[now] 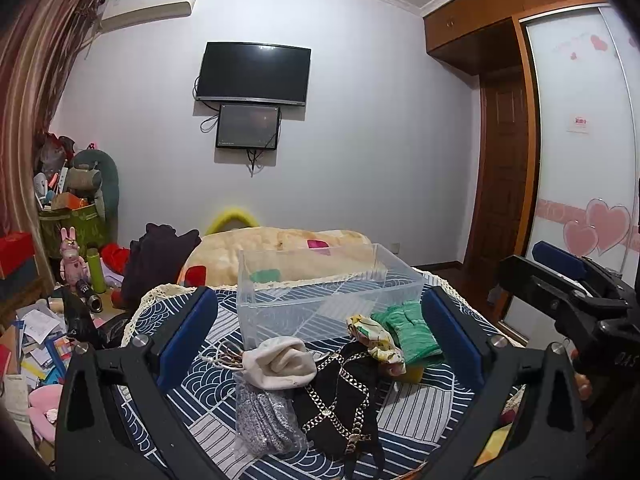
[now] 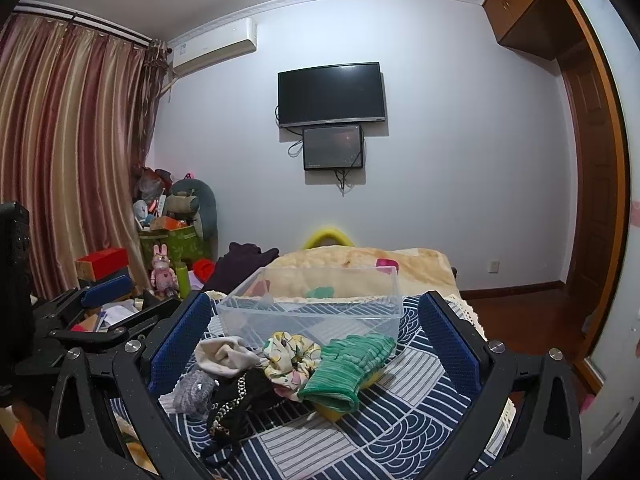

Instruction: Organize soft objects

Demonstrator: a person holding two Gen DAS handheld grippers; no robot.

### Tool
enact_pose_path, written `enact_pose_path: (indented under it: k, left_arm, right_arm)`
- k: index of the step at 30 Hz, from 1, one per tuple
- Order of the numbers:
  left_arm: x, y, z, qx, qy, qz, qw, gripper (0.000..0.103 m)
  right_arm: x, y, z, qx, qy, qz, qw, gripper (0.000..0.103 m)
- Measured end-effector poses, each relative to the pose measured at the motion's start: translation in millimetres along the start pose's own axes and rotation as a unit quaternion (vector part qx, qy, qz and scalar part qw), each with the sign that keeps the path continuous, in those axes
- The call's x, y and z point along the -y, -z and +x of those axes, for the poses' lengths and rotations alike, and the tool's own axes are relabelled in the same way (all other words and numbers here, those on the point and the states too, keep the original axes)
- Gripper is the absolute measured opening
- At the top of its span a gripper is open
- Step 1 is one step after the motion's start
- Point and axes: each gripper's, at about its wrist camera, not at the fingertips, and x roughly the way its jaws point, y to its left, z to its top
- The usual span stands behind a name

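We hold our left claw (image 1: 320, 336) spread wide above the blue-and-white patterned cloth (image 1: 416, 404), pinching nothing. Between its blue pads (image 1: 188, 332) lies the heap of soft things: a cream sock (image 1: 280, 362) nearest the middle, a grey glittery pouch (image 1: 264, 420) just below it, and a black piece with gold chain (image 1: 340, 408) touching both. Toward the right pad sit a floral scrunchie (image 1: 376, 340) and green knit gloves (image 1: 412, 332). Beyond the fingertips stands a clear plastic bin (image 1: 320, 292).

Our right claw (image 2: 316, 340) is likewise spread and grips nothing. The green gloves (image 2: 352, 364) lie between its fingers, right of centre, with the scrunchie (image 2: 290, 356) beside them and the sock (image 2: 224, 356) near the left pad. The bin (image 2: 312, 304) sits just ahead.
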Motion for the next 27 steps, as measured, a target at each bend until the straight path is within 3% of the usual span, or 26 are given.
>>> enact_pose_path:
  k: [27]
  left_arm:
    - [1.3, -2.2, -4.0, 0.005, 0.004, 0.003, 1.0000, 0.103]
  right_arm:
    - [-1.0, -0.7, -3.7, 0.006, -0.001, 0.004, 1.000, 0.103]
